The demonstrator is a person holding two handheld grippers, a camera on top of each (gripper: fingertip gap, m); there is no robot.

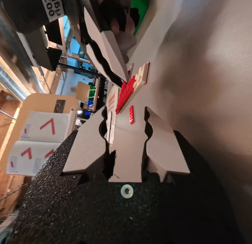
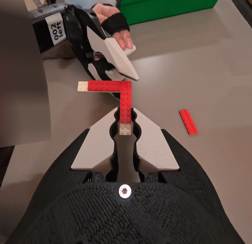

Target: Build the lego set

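Note:
An L-shaped assembly of red plates (image 2: 125,99) on white plates (image 2: 125,129) is gripped on one arm by my right gripper (image 2: 125,108), which is shut on it. In the left wrist view the assembly (image 1: 127,90) lies ahead with the right gripper's fingertips (image 1: 124,78) on it. My left gripper (image 1: 125,108) is open, empty and turned on its side. Its upper finger (image 2: 122,65) hangs over the far corner of the assembly. A loose red plate (image 2: 188,122) lies flat on the table to the right, and shows just beyond the left fingertips (image 1: 131,114).
The grey table (image 2: 190,74) holds a green box (image 2: 163,5) at the back. A gloved hand (image 2: 117,26) holds the left gripper. Paper sheets (image 1: 111,105) lie at the table edge, with a chair (image 1: 47,101) beyond.

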